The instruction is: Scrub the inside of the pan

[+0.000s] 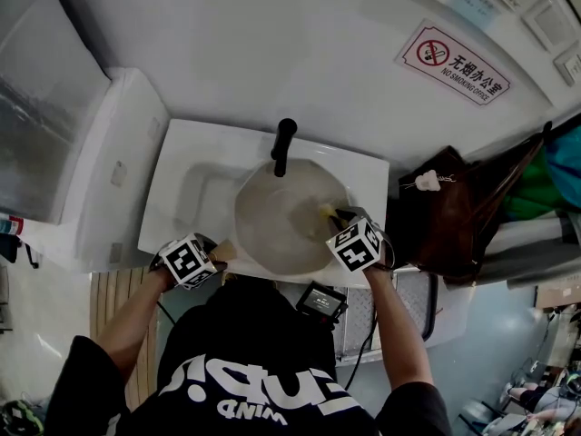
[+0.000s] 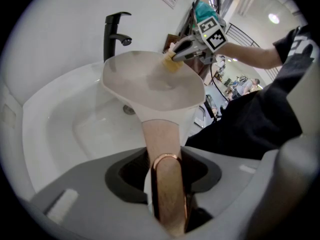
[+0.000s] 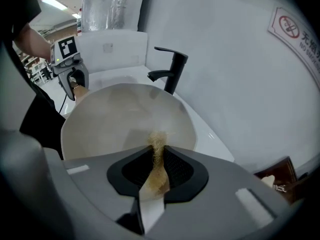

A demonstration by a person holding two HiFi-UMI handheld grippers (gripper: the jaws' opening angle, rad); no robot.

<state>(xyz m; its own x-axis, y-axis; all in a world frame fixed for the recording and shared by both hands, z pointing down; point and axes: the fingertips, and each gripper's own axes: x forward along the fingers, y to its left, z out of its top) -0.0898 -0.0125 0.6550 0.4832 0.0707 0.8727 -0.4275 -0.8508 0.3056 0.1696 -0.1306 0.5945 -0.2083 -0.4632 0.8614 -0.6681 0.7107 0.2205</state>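
A beige pan [image 1: 286, 216] hangs over the white sink [image 1: 186, 189], its bowl tilted up. My left gripper [image 1: 218, 254] is at the lower left, shut on the pan's wooden handle [image 2: 162, 144], which has a copper loop at its end. In the left gripper view the handle runs straight between the jaws of the left gripper [image 2: 165, 171]. My right gripper [image 1: 340, 218] is at the pan's right rim, shut on a yellow fibrous scrub pad [image 3: 159, 159]. The pad's tip [image 2: 171, 64] touches the inside of the pan [image 3: 125, 119] near that rim.
A black faucet [image 1: 283, 145] stands behind the pan, above the basin drain [image 2: 129, 109]. A white box [image 1: 109, 171] flanks the sink on the left, and a brown bag [image 1: 445, 212] on the right. A no-smoking sign [image 1: 454, 62] hangs on the wall.
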